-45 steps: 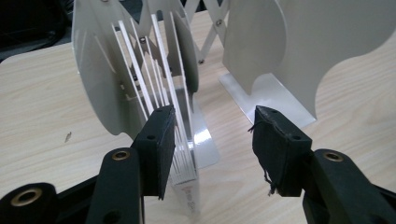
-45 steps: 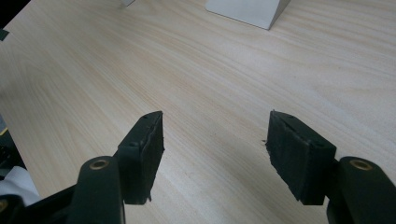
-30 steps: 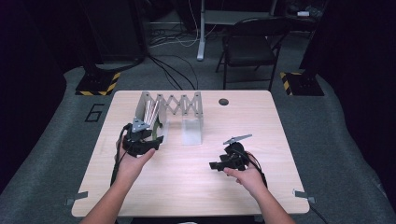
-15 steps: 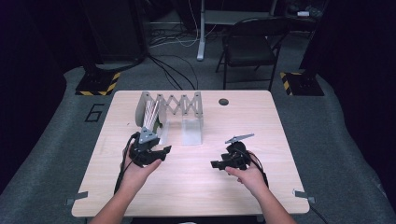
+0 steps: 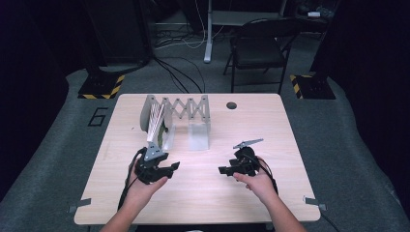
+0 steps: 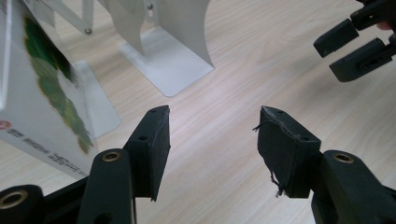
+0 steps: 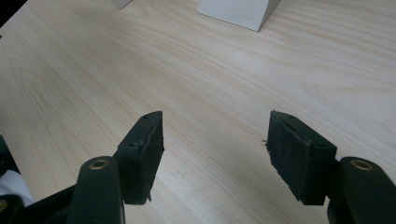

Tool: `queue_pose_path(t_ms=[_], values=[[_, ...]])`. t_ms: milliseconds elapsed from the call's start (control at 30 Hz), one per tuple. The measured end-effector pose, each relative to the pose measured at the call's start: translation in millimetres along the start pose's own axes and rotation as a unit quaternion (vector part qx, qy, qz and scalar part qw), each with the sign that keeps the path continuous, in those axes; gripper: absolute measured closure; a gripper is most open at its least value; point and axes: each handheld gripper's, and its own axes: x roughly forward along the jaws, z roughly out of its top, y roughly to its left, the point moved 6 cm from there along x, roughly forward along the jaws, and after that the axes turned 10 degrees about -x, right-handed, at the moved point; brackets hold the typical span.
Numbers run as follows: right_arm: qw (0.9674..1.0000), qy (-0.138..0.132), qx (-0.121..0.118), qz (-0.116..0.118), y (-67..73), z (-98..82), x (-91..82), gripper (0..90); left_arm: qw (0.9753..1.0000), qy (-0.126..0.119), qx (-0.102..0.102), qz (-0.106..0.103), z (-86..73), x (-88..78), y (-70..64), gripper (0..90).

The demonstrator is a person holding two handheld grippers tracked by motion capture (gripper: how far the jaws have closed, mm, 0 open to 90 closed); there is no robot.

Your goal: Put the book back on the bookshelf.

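Observation:
A white metal accordion book rack (image 5: 186,107) stands at the back left of the wooden table (image 5: 270,130). A white book with a green pattern (image 5: 155,124) leans in the rack's left end, and it is at the left edge of the left gripper view (image 6: 44,93). My left gripper (image 5: 172,167) hovers in front of that book, apart from it. Its jaws are open with bare wood between them (image 6: 212,116). My right gripper (image 5: 222,170) rests to the right, pointing left. It stands open over bare wood (image 7: 215,121). Its jaws appear top right in the left gripper view (image 6: 355,44).
A flat white foot of the rack (image 6: 168,60) lies just beyond the left jaws, and another foot (image 7: 238,9) lies beyond the right jaws. A dark round cable hole (image 5: 231,105) sits near the table's back edge. A folding chair (image 5: 258,46) stands behind the table.
My left hand has pulled back from the book and rack toward the near edge, sinking a little, with nothing in the jaws. The right hand has stayed where it was.

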Motion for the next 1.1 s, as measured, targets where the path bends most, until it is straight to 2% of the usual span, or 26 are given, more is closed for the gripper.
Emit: queue_pose_path(t_ms=[133,300,400,533,933,1100], values=[[1.0,0.001,-0.001,0.002,1.2,-0.1,0.3,36.4,0.9999,0.002,-0.002,-0.01,-10.9,2.4,-2.1,44.5],[1.0,0.0,-0.004,0.0,0.3,0.1,-0.4,36.3,0.9996,0.002,0.015,-0.022,-28.7,7.3,-6.6,44.3],[1.0,-0.003,-0.003,0.0,0.5,0.6,-1.5,36.3,0.9995,0.009,0.014,-0.027,-36.5,11.6,-6.9,44.3],[1.0,0.001,-0.004,-0.001,0.5,0.1,-0.8,36.3,0.9993,0.011,0.034,-0.015,-40.4,14.1,-4.0,44.3],[1.0,0.005,-0.003,-0.002,-0.3,-1.4,0.8,36.3,0.9982,0.04,0.042,-0.017,-55.1,28.1,3.0,43.9],[0.9999,0.006,-0.009,-0.003,0.0,-1.8,2.2,36.3,0.9981,0.046,0.032,-0.026,-57.9,34.0,3.9,43.6]])
